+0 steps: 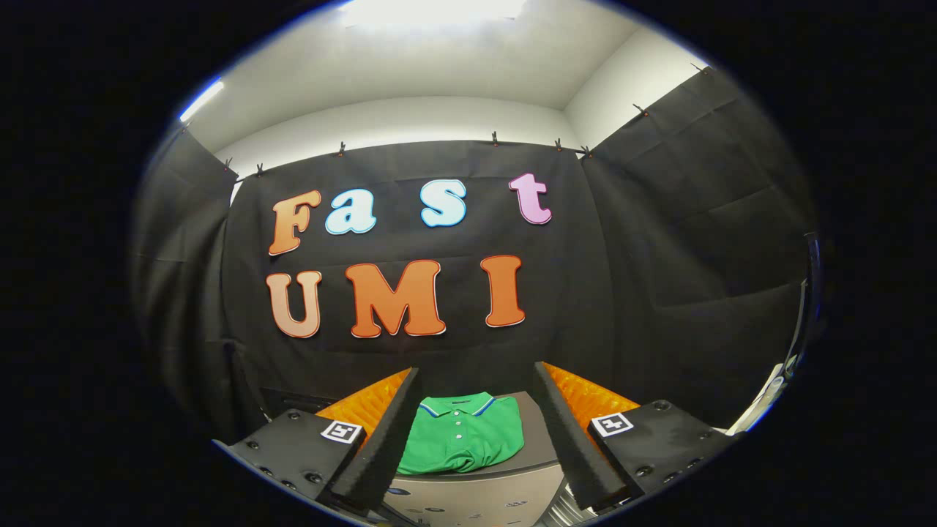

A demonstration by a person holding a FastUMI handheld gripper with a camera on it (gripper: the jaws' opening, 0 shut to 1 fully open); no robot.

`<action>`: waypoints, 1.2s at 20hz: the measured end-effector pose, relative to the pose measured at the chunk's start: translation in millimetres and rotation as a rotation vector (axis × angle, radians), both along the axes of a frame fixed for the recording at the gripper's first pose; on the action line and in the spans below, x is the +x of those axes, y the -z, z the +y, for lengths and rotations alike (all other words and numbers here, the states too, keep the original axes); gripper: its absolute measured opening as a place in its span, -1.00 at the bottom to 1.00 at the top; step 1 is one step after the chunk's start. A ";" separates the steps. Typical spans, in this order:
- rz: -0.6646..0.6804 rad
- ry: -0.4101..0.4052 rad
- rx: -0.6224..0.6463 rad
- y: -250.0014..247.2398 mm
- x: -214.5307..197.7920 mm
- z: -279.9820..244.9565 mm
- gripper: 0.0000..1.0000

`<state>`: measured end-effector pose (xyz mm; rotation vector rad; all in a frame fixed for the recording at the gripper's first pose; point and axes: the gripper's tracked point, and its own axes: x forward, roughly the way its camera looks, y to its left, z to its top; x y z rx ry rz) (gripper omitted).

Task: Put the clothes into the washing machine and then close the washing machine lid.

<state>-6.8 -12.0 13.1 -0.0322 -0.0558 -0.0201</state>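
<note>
Clothes here come down to one green polo shirt [465, 433], folded, with a blue-and-white trimmed collar and a short row of white buttons down its placket. It lies on the grey top of the washing machine [538, 439], toward the edge of that top nearest the camera, collar pointing away toward the booth's black cloth wall [659, 278]. The shirt's lower hem is slightly rumpled where it reaches the front edge of the machine's top. Below that edge the machine's pale front panel [476, 498] shows, carrying small dark markings too small to make out.

Behind the shirt, an orange ribbed surface [585, 391] shows on either side, partly hidden by the fingers; what it belongs to cannot be told.

The gripper [476, 439] hangs above the near edge of the machine with its jaws spread wide, holding nothing. Its two black foam-faced fingers [384, 443] stand to either side of the shirt, which sits between them and just ahead, touching neither. Each finger's black mount carries a small square black-and-white marker [341, 431].
</note>
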 end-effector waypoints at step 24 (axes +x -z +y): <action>0.389 -0.120 -0.012 77.0 173.5 53.1 0.97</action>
